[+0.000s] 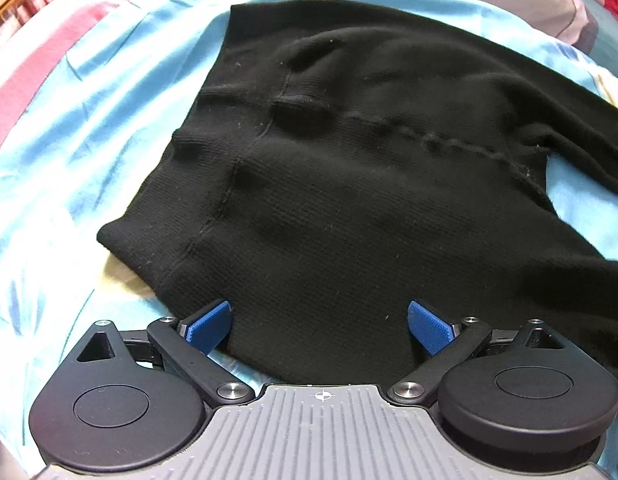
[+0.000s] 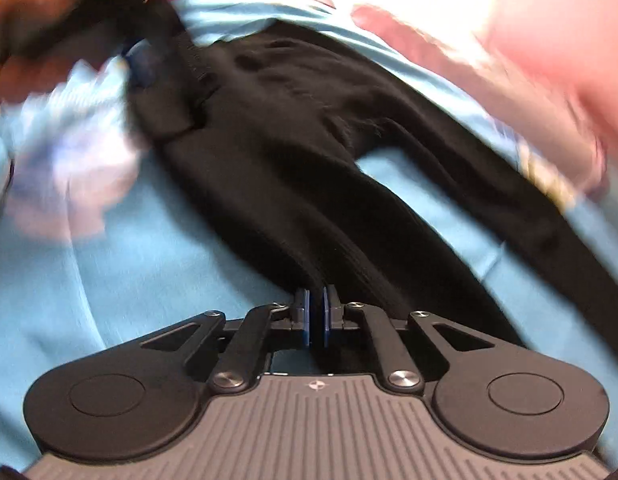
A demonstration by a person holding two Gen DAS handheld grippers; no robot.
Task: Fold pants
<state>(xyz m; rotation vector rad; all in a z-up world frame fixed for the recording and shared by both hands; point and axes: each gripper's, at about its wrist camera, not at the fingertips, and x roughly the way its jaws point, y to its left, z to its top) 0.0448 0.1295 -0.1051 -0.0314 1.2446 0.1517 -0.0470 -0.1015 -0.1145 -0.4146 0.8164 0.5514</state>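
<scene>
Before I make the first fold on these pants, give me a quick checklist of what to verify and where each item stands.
1. Right gripper shut on a leg of the pants: ok.
2. Left gripper holding the pants: not ok, jaws open over the waist end.
3. Legs lying together: not ok, they spread apart with blue bedsheet between them.
4. Waist end flat: ok, only slight bumps.
5. Right view sharp enough to judge the far end: cannot tell, it is blurred.

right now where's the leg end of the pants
In the right wrist view, one leg of the black pants runs down the centre over the blue sheet into the right tool, which is clamped on it.
</scene>
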